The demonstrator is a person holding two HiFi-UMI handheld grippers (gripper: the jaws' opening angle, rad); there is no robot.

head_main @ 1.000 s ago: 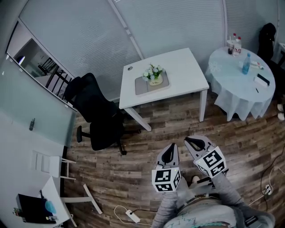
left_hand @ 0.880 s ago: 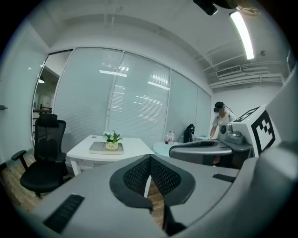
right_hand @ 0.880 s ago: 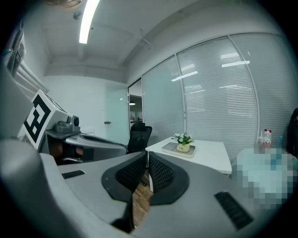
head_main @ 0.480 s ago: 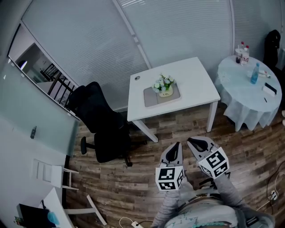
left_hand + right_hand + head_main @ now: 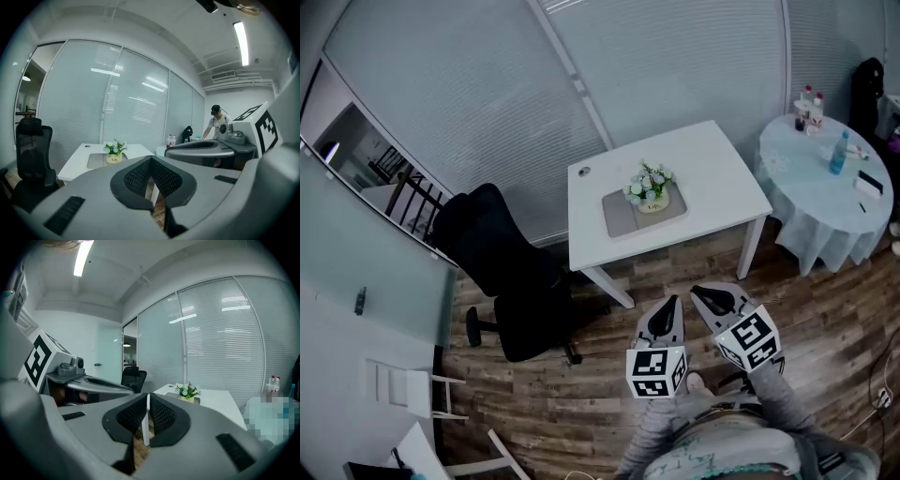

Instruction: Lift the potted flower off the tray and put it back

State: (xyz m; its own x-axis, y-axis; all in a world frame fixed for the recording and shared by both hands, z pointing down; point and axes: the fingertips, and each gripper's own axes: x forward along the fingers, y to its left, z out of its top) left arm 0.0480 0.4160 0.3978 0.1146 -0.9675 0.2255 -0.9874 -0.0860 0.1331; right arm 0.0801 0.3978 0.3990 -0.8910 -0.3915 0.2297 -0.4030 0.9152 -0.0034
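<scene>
Office, a corner with desk and side table. Walls: full-height glazed partitions [image 5: 675, 66] with slatted blinds down between metal mullions, and a frosted glass panel [image 5: 366, 253] at the left. Floor: wood-look planks [image 5: 581, 394]. Furniture: one white rectangular desk [image 5: 722, 173] with a small round port [image 5: 583, 171] near a corner; one black high-backed swivel chair [image 5: 502, 272] on castors, beside the desk; one round table [image 5: 811, 211] under a pale cloth, carrying bottles [image 5: 839, 153] (labels unreadable). Desk ornament: potted flower [image 5: 652, 187] on a grey tray [image 5: 623, 214]. Ceiling: white, with a strip light [image 5: 242, 42] and a slotted air vent [image 5: 222, 75].
</scene>
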